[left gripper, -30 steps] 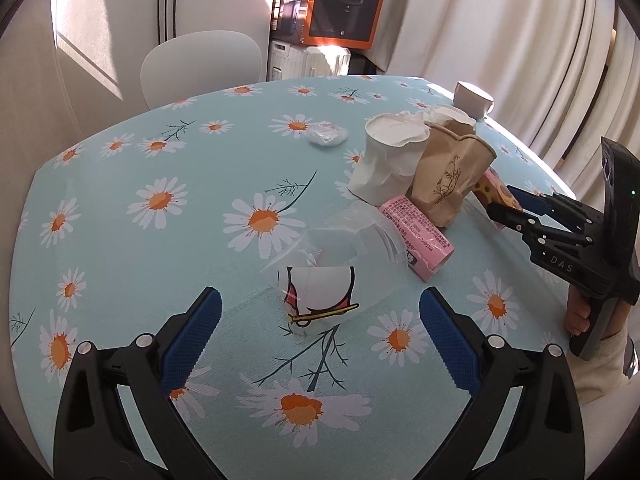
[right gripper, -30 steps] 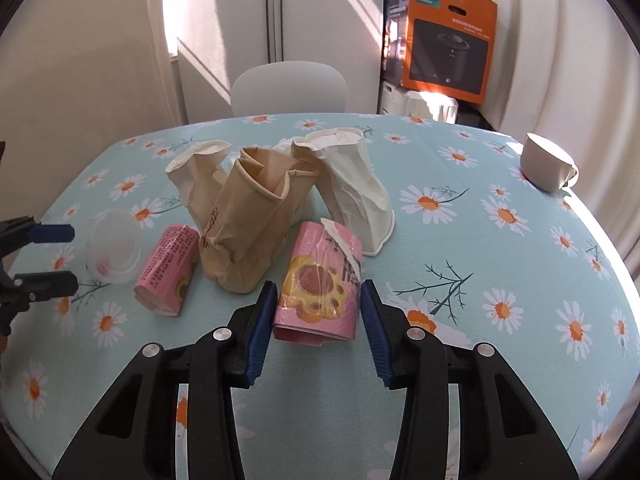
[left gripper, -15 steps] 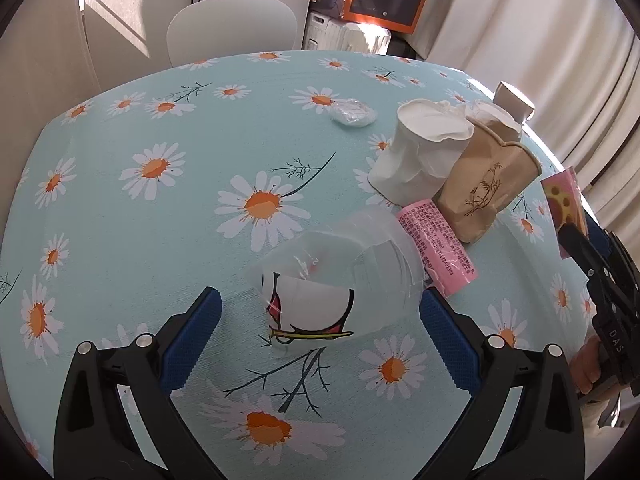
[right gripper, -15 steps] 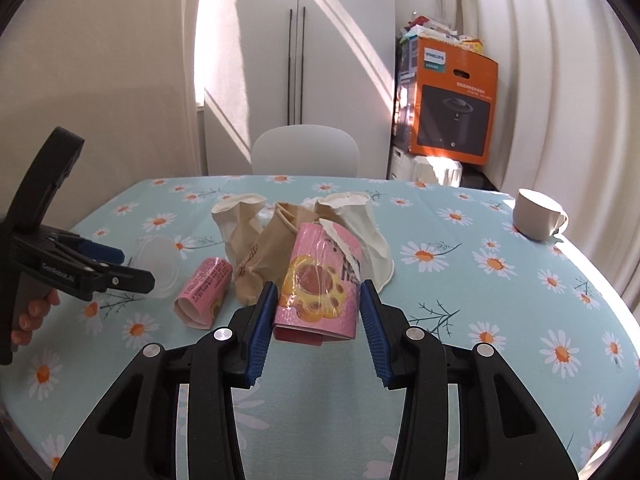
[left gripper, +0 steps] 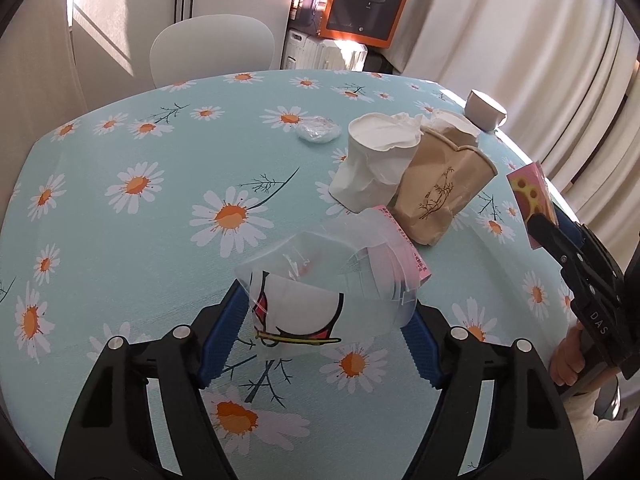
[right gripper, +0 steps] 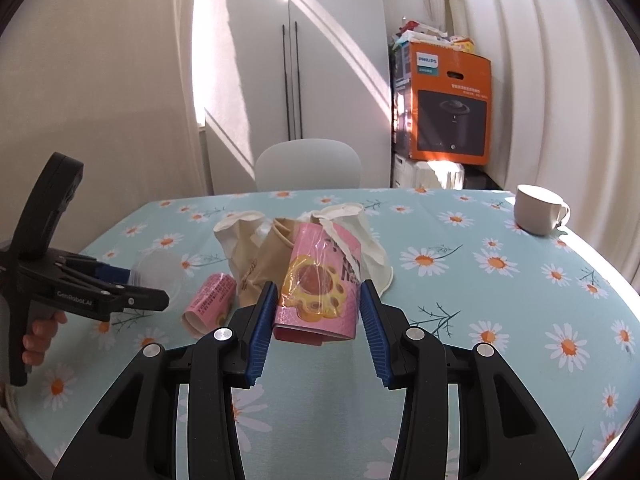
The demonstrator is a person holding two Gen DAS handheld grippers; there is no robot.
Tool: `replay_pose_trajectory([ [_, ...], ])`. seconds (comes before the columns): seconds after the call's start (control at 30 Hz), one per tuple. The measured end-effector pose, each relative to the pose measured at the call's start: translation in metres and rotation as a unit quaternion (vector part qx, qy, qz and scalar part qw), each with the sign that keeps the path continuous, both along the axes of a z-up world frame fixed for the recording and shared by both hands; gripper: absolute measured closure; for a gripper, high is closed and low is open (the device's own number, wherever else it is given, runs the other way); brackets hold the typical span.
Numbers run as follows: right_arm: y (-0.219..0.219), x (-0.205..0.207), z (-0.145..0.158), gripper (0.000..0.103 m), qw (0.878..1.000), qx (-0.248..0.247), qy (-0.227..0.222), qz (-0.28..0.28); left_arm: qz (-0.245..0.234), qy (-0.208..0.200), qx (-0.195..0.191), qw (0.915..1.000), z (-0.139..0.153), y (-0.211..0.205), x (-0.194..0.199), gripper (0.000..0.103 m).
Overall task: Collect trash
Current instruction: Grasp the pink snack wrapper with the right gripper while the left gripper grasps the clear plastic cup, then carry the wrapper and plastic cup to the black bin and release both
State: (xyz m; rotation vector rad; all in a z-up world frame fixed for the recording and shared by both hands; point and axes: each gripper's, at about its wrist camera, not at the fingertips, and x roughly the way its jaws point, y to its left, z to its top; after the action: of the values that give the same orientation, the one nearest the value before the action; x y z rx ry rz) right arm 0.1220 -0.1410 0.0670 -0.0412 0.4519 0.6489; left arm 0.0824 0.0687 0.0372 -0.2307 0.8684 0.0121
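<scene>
Beside crumpled paper cups [left gripper: 404,172], left fingers [left gripper: 224,332] clamp a clear cup [left gripper: 324,292]; right fingers [right gripper: 262,328] clamp a pink packet [right gripper: 320,284].

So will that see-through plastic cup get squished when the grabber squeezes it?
Probably a bit. The clear plastic cup looks thin, and its walls already show creases between the left gripper, so it likely bends easily. It seems empty, so probably very light. Lying on its side on the table, it could roll if let go.
</scene>
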Motion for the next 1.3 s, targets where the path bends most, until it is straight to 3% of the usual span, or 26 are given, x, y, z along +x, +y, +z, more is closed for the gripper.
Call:
replay_pose_trajectory([
  [0.37, 0.008, 0.004, 0.001, 0.063, 0.997, -0.037, 0.013, -0.072, -0.019, -0.045, 0.031, 0.9984, 0.022, -0.007, -0.031, 0.030],
  [0.7, 0.012, -0.039, 0.027, 0.063, 0.996, -0.039, -0.009, -0.083, -0.071, -0.083, 0.023, 0.9937, 0.032, -0.013, -0.054, 0.030],
  [0.97, 0.003, -0.077, 0.029, 0.063, 0.994, -0.048, -0.027, -0.097, -0.111, -0.081, 0.042, 0.9897, 0.030, -0.039, -0.062, 0.030],
  [1.3, -0.044, -0.108, 0.017, 0.063, 0.988, -0.055, -0.044, -0.136, -0.146, -0.080, 0.052, 0.9846, 0.028, -0.093, -0.068, 0.030],
])
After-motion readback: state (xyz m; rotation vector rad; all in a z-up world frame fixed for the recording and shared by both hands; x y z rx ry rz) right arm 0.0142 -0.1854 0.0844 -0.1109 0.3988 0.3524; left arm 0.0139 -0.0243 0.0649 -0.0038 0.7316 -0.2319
